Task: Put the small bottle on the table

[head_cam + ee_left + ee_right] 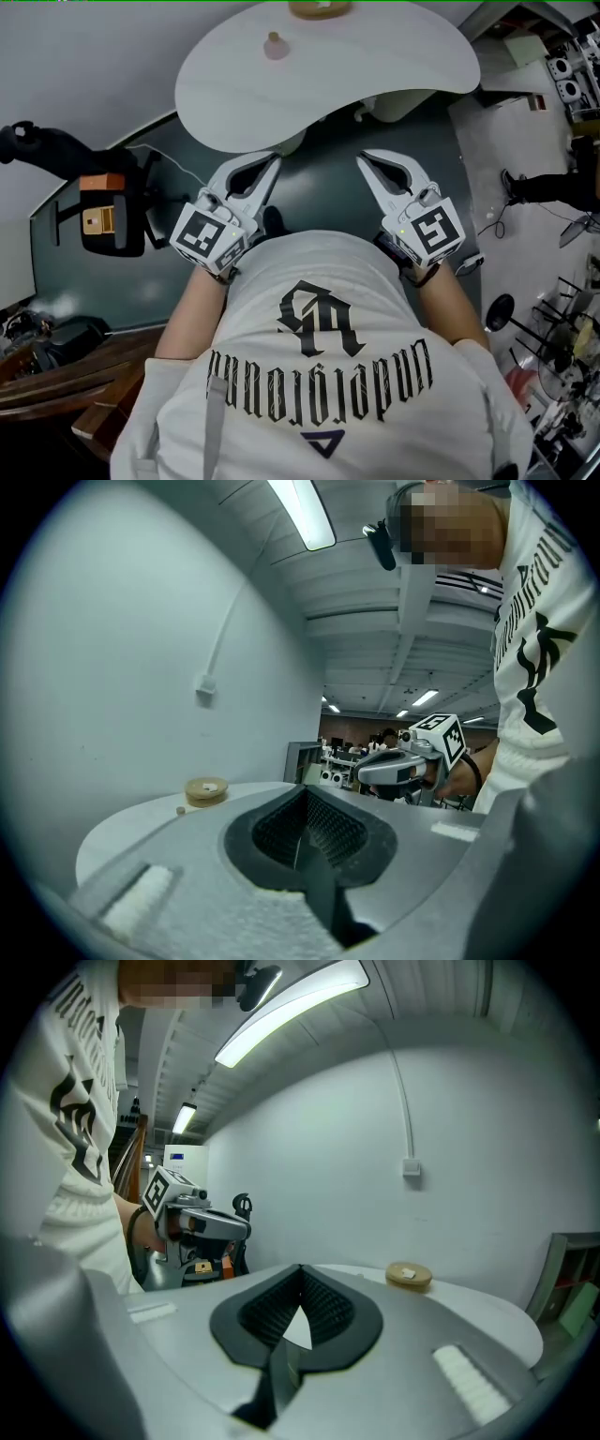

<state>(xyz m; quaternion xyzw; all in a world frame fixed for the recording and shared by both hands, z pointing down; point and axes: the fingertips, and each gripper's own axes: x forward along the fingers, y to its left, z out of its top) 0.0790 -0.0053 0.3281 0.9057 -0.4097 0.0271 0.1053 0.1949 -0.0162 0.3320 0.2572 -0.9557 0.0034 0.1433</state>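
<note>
Curved white tbl (pixel 394 56), small bottle (pixel 275 45) on it; dk green floor (pixel 319 192).

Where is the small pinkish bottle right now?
In the head view, the small pinkish bottle stands on the white curved table, left of centre near its far edge, just left of and nearer than the round tan wooden disc.

Small bottle (pixel 275 45) on table (pixel 394 56), near disc (pixel 319 8)

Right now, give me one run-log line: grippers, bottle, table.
left gripper: shut, empty | right gripper: shut, empty | small bottle: on white table, clear of both grippers | tan disc: far table edge
</note>
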